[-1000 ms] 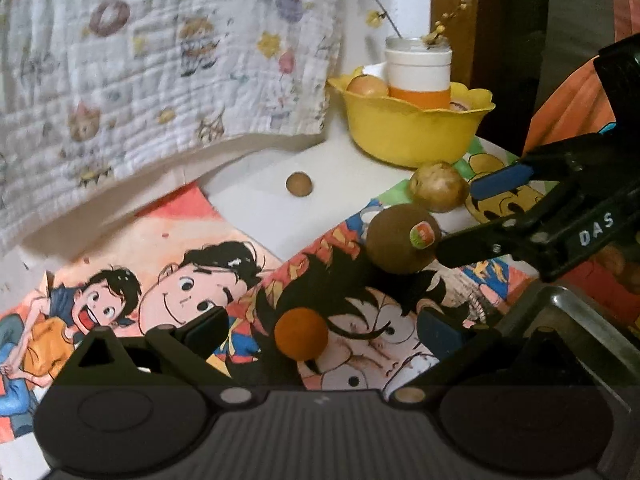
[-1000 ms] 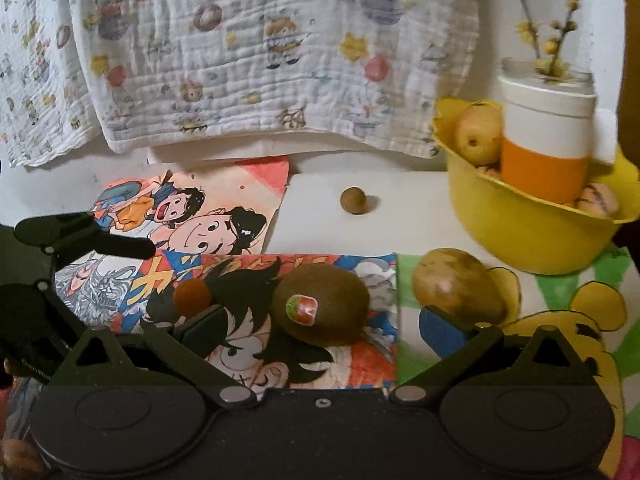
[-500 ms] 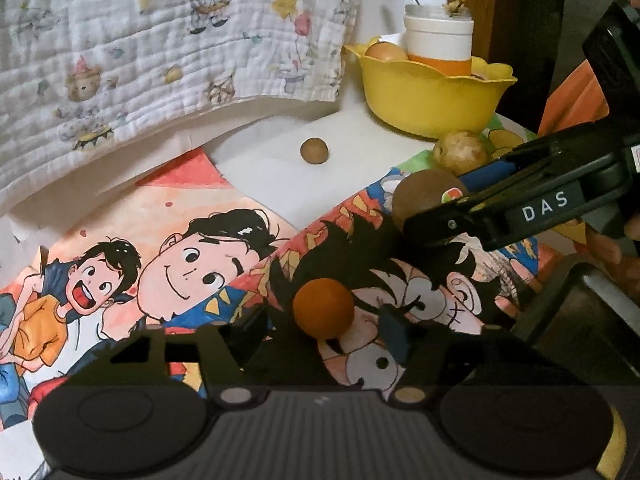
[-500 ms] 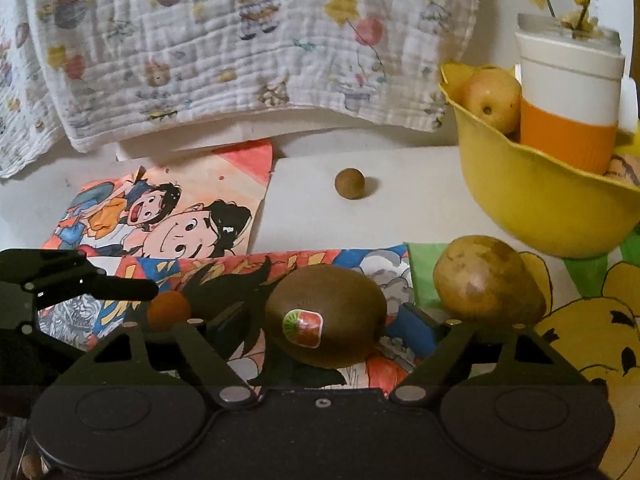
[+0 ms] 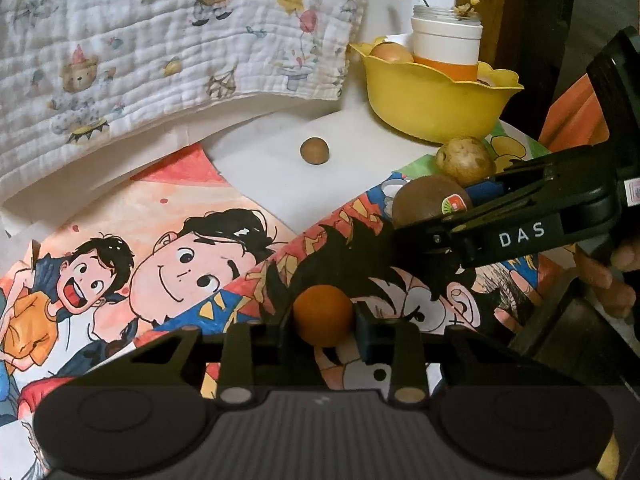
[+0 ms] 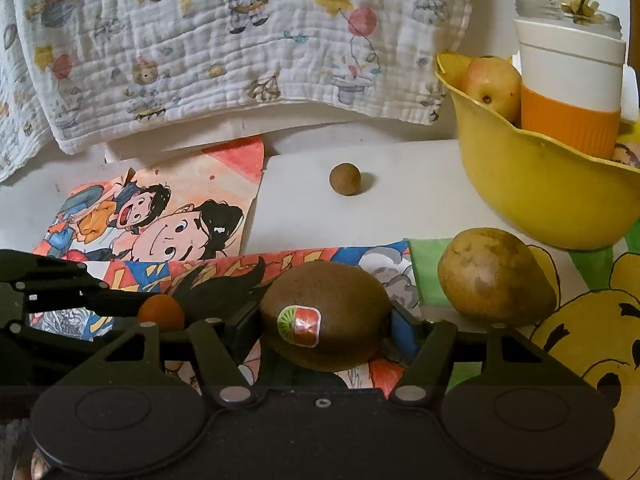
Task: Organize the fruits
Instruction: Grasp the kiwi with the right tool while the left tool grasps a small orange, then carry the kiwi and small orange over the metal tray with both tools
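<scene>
One kiwi (image 6: 326, 316), one bowl (image 6: 532, 184), one cup (image 6: 568, 92), two claws

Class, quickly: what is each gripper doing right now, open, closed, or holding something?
Left gripper: jaws just closed on the small orange fruit, pads touching it.
Right gripper: jaws just closed on the kiwi, pads against it.

My left gripper (image 5: 323, 326) has the small round fruit (image 5: 322, 314) between its fingers on the cartoon sheets (image 5: 168, 256), and to its right my right gripper (image 6: 326, 330) has the kiwi (image 6: 325, 316) between its own. The pear (image 6: 494, 278) lies right of the kiwi, before the bowl (image 6: 552, 200), which holds an apple (image 6: 492, 88) and a cup (image 6: 568, 80). A small nut (image 6: 345, 178) lies behind the kiwi, left of the bowl, with the quilt (image 6: 224, 40) hanging behind.
</scene>
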{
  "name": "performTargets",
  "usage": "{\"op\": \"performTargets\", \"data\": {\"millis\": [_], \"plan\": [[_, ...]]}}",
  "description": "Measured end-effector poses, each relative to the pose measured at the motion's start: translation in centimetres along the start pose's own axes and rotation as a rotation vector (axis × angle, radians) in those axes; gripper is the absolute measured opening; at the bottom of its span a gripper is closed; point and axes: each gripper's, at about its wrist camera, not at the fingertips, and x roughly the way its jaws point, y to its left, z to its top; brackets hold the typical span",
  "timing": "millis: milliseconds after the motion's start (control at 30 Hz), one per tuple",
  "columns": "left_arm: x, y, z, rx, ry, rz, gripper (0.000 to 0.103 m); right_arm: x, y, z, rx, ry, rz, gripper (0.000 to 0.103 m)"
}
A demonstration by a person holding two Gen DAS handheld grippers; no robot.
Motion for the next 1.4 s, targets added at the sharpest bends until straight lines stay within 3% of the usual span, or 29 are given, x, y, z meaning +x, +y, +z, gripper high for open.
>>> {"op": "performTargets", "data": {"millis": [433, 900, 1400], "plan": [[-2.0, 0.2, 0.2, -0.09, -0.02, -0.009, 0.034, -1.8, -0.4, -1.3, 0.031, -0.033, 0.061, 0.067], [-7.9, -3.1, -1.3, -0.09, -0.098, -0.007, 0.034, -8.9, 0.4, -3.6, 0.012, -0.099, 0.125, 0.067], [-14.9, -8.1, -7.2, -0.078, -0.159, -0.012, 0.034, -15.8, 2.9, -10.2, -0.055, -0.104, 0.172, 0.067]]}}
